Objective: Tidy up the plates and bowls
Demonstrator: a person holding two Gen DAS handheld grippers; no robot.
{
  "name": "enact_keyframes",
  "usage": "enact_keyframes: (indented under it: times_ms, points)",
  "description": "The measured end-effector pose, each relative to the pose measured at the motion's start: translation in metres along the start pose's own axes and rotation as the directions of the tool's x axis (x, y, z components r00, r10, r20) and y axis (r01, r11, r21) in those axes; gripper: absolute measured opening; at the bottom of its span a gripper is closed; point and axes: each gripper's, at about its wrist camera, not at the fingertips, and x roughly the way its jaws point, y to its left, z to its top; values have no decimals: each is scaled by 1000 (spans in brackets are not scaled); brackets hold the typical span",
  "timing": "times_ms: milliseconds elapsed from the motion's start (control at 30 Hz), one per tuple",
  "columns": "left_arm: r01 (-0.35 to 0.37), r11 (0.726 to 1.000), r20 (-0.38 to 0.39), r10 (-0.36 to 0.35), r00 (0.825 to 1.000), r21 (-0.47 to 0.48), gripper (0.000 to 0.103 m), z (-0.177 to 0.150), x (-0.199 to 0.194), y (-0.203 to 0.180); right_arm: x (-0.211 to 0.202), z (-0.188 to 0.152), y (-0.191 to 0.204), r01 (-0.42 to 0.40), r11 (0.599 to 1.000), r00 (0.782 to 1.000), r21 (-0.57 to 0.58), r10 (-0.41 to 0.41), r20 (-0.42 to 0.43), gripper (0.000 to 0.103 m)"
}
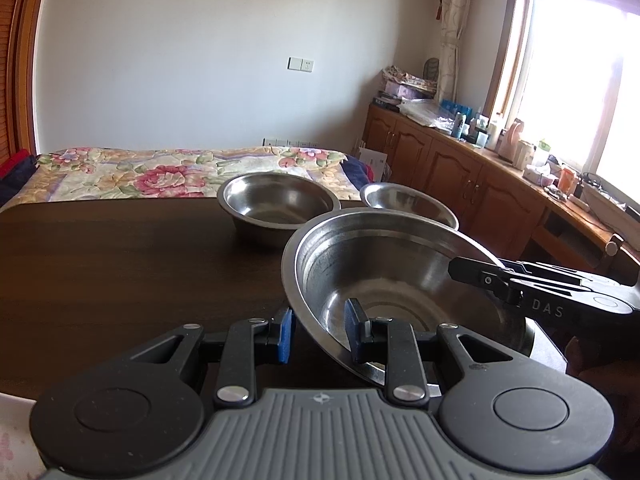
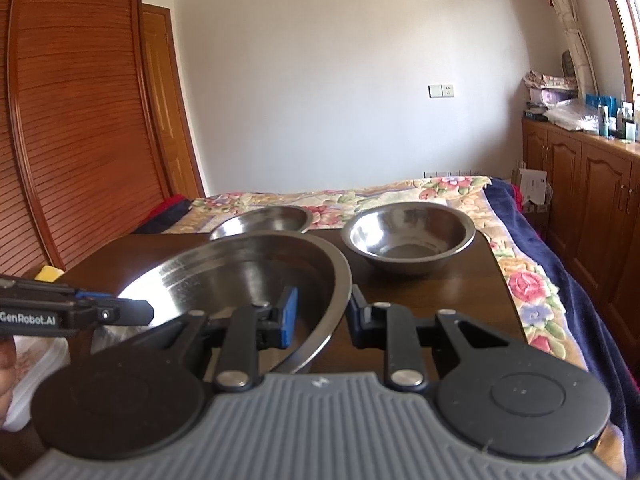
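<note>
Left gripper (image 1: 320, 330): fingers straddle the near rim of the large steel bowl (image 1: 384, 272), lower centre, not visibly clamped; cannot tell grip.
Right gripper (image 2: 322, 316): fingers straddle the opposite rim likewise; cannot tell.
Risk: an uneven lift could tip the bowl or let its rim slip.
Far bowls (image 2: 408, 236): just behind, centre frame; a swing could knock them.

Dark wood table (image 1: 120, 264) sat in front of me, and past its far edge lay a bed with a floral quilt (image 1: 168, 172). Wooden cabinets (image 1: 460, 172) ran along the window wall, countertop crowded with bottles (image 1: 468, 120) and boxes. Louvered wardrobe doors (image 2: 76, 120) stood on the other side, white wall switch (image 2: 441, 90) between.
</note>
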Motion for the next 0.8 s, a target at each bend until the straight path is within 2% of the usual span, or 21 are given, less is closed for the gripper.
enact_keyframes:
  times_ms: [367,800]
  points:
    - [39,999,24,-39,999,0,28,-8,-28,7,-23,-10,17,2,1000,1000,15,-2,-2,28]
    - [96,995,-6,-96,995,36,28,-30,-57,9,-50,-32,37,14,1000,1000,24,-13,-26,28]
